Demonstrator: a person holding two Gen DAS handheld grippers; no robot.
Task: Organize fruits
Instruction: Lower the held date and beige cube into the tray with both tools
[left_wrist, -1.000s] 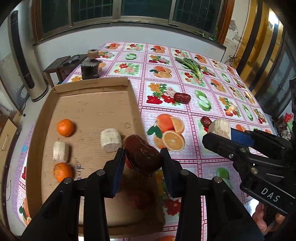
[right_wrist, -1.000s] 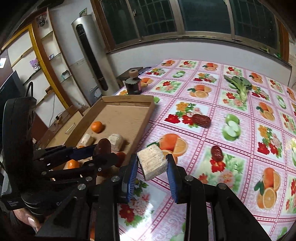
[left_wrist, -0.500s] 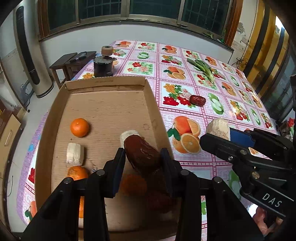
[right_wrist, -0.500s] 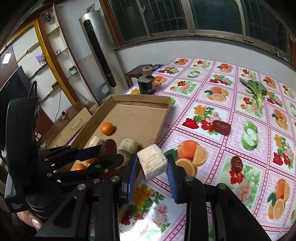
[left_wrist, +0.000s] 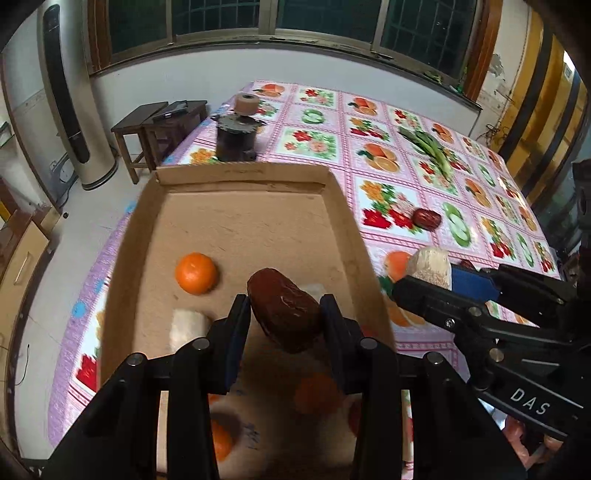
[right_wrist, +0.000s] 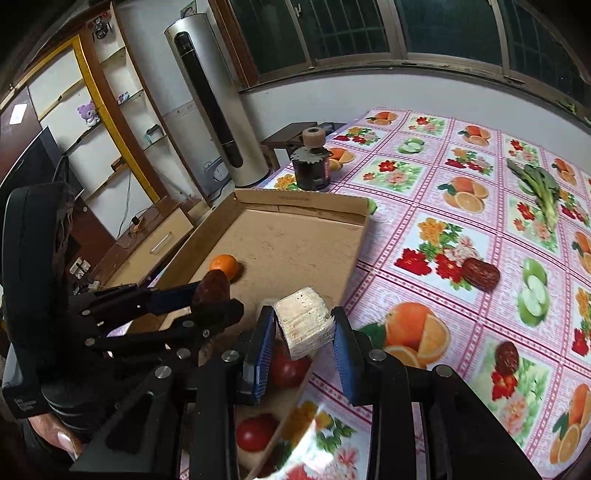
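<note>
My left gripper (left_wrist: 284, 317) is shut on a large dark red date (left_wrist: 286, 310) and hangs over the shallow cardboard tray (left_wrist: 236, 177). My right gripper (right_wrist: 303, 332) is shut on a pale, off-white fruit chunk (right_wrist: 303, 326) above the tray's right wall. From the left wrist view the right gripper (left_wrist: 424, 280) shows at the right with the same chunk (left_wrist: 432, 264). In the tray lie an orange (left_wrist: 195, 273), a pale chunk (left_wrist: 188, 325), more oranges and red fruits (right_wrist: 288, 367) below the fingers. Two dates (right_wrist: 480, 274) (right_wrist: 506, 356) lie on the tablecloth.
A flowered tablecloth (right_wrist: 461, 229) covers the table. A dark jar with a tape roll on top (right_wrist: 312, 162) stands behind the tray. Green leafy stalks (right_wrist: 543, 192) lie at the far right. A hand (right_wrist: 55, 439) holds the left gripper. A stool (left_wrist: 159, 129) stands beyond the table.
Both grippers have travelled to the left over the tray with their loads still held; the tray and its fruits have slid rightward and lower in both views.
</note>
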